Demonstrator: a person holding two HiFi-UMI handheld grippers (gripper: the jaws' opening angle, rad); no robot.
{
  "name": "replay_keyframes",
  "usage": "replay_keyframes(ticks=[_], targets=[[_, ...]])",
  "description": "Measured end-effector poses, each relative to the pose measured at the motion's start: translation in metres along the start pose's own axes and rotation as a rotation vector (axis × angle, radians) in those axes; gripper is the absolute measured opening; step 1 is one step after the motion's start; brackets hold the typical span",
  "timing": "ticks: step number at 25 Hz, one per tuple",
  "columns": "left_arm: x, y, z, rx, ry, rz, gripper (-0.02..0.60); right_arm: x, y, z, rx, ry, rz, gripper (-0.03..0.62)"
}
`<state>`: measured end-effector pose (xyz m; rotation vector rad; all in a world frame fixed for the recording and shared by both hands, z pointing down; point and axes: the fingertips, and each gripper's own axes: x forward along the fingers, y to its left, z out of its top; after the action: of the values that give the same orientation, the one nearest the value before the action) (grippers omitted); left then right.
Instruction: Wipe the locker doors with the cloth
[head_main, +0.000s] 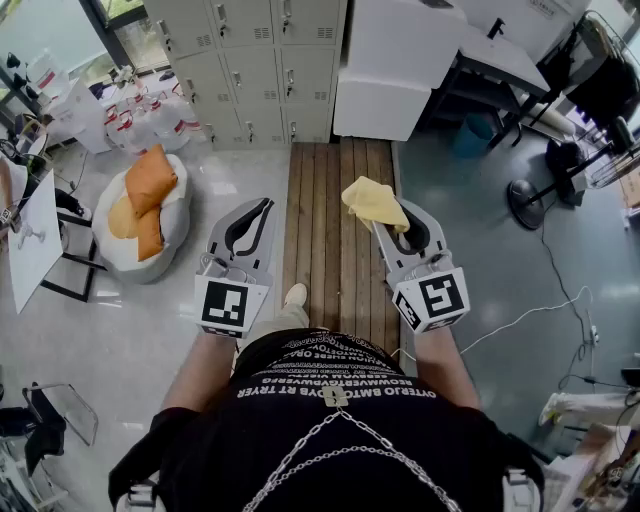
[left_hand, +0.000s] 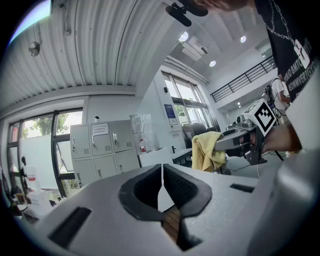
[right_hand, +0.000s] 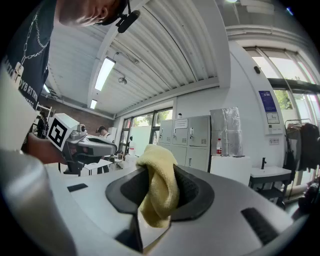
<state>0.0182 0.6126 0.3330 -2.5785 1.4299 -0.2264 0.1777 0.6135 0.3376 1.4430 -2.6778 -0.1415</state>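
The head view looks steeply down over the person; lockers (head_main: 250, 60) stand far ahead. Both gripper views face those lockers from low, close behind their own jaws.

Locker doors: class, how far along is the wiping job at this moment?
Done: the right gripper is shut on the yellow cloth. In hand: the cloth is held in the air, well back from the lockers. Remaining: all the wiping; the cloth touches no door. The left gripper is shut and empty.
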Motion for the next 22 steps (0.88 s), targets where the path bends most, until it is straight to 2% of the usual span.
replay_keyframes(ticks=[8, 13, 18, 22], targets=[[-0.017, -0.003, -0.003, -0.042, 0.028, -0.015, 0.018, -0.009, 0.016, -0.003, 0.025, 0.012, 0.025, 0.110], [-0.015, 0.003, -0.018, -0.052, 0.055, -0.022, 0.018, -0.004, 0.022, -0.013, 0.062, 0.013, 0.047, 0.110], [0.001, 0.020, -0.027, -0.051, 0.060, -0.049, 0.018, 0.025, 0.019, -0.026, 0.095, 0.024, 0.048, 0.110], [0.022, 0.049, -0.035, -0.087, 0.046, -0.063, 0.018, 0.059, 0.015, -0.031, 0.156, 0.029, 0.053, 0.111]])
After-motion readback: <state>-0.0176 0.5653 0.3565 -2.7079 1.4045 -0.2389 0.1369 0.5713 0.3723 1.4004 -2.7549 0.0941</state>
